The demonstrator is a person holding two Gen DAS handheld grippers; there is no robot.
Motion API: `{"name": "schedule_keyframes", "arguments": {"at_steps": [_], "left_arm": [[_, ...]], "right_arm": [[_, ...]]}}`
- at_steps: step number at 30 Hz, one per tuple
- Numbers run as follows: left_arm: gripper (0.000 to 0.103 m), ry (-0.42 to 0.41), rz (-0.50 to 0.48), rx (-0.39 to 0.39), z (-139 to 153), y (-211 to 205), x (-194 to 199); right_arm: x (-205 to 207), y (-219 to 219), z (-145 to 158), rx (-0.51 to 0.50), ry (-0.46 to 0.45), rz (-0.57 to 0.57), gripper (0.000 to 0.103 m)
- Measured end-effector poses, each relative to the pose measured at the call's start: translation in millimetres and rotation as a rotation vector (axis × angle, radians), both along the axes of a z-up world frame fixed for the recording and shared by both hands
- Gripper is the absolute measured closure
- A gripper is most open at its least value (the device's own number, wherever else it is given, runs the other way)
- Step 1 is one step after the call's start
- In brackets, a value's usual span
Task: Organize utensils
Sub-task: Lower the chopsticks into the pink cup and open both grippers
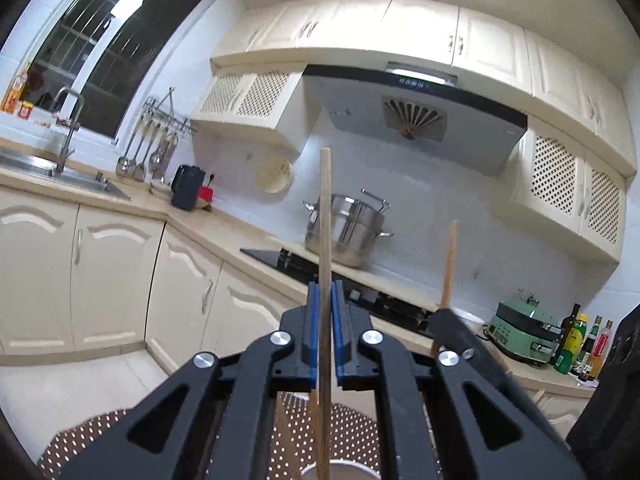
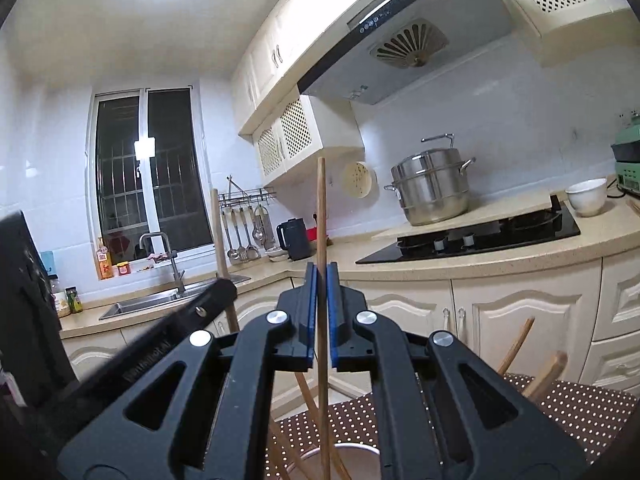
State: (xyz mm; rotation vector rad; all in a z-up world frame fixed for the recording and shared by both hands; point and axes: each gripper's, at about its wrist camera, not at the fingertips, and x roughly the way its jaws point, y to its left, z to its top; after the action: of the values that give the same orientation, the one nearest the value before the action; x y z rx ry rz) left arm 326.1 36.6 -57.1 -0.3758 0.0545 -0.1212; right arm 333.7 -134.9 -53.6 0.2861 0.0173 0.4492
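My left gripper (image 1: 326,286) is shut on a long wooden chopstick (image 1: 325,220) that stands upright between its blue pads. Its lower end reaches down toward a white cup (image 1: 344,470) on a brown dotted mat (image 1: 88,436). My right gripper (image 2: 321,270) is shut on another upright wooden chopstick (image 2: 321,208), above a white cup (image 2: 352,460) that holds several more chopsticks (image 2: 306,396). The right gripper and its chopstick (image 1: 448,268) show to the right in the left wrist view. The left gripper's chopstick (image 2: 220,236) shows at the left in the right wrist view.
A steel steamer pot (image 1: 346,228) stands on the black hob (image 1: 360,288). A sink (image 1: 48,172), black kettle (image 1: 186,186) and hanging ladles (image 1: 144,156) are at the left. A green appliance (image 1: 524,330) and bottles (image 1: 580,340) are at the right. A white bowl (image 2: 586,196) sits by the hob.
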Motion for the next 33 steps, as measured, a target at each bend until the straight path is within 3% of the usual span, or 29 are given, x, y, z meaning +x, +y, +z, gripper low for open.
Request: {"name": "schedule_keyframes", "arguments": {"at_steps": [22,24,26,29,33], "left_arm": [[0.095,0.157,-0.085,0.088,-38.9,0.9,-41.0],[0.070,0.172,-0.096,0.097,-40.0,1.7,-45.0],[0.057,0.166,-0.087,0.105,-39.7,4.2,-53.8],[0.047,0.179,-0.073,0.130,-38.6,6.9,-62.7],[0.043,0.234,-0.059,0.136,-40.7,13.2,-66.9]], "right_arm": [[-42.4,-14.0,-21.3,-0.099,0.078,-0.009,0.098],[-45.6,-15.7,-24.4,-0.102,0.095,-0.012,0.097],[-48.7,-15.9,-26.8,-0.111,0.105,-0.014,0.097],[-53.3,-14.0,-30.9,-0.128,0.123,-0.013,0.097],[-55.4,-13.2,-35.4,-0.139,0.152,-0.020,0.097]]}}
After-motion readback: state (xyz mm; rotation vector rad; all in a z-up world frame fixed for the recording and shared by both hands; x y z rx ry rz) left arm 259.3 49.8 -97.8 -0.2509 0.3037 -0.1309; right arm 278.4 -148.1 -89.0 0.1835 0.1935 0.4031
